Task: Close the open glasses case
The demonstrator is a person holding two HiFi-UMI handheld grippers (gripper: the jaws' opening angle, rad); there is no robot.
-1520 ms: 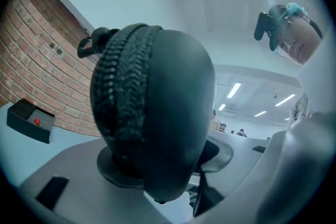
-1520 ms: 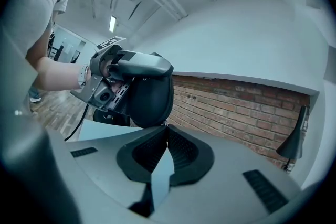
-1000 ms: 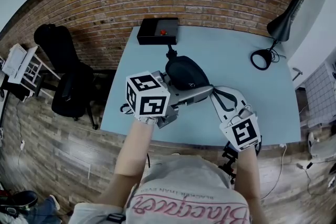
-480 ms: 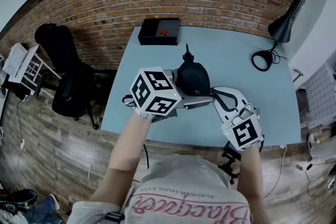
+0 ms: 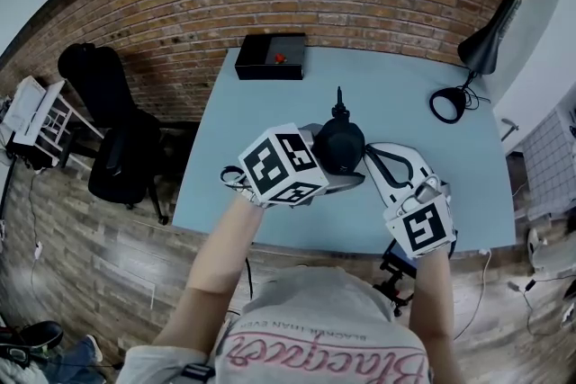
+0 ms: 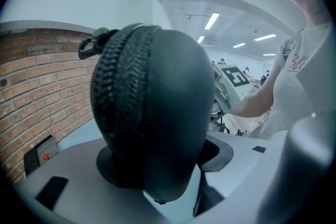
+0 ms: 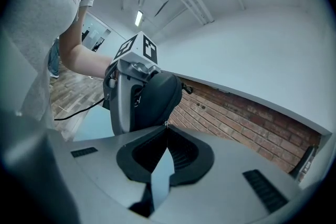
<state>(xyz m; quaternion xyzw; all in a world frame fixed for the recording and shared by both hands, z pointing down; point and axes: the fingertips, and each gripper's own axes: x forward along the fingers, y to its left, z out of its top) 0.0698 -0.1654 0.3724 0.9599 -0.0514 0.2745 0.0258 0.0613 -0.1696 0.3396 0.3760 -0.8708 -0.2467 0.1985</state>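
Left claw (image 6: 157, 181) clamps black zippered glasses case (image 6: 152, 113); right claw (image 7: 167, 131) pressed together; shirt (image 5: 324, 328) lettering illegible.

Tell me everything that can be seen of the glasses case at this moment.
The black oval hard-shell glasses case has a smooth matte shell and a coarse zip along its edge, with a small pull loop at one end. Its halves meet along the seam in view; whether it is fully zipped cannot be told. It stands on end over the light blue table, clamped in the left gripper. The shut right gripper points at it; contact is unclear.
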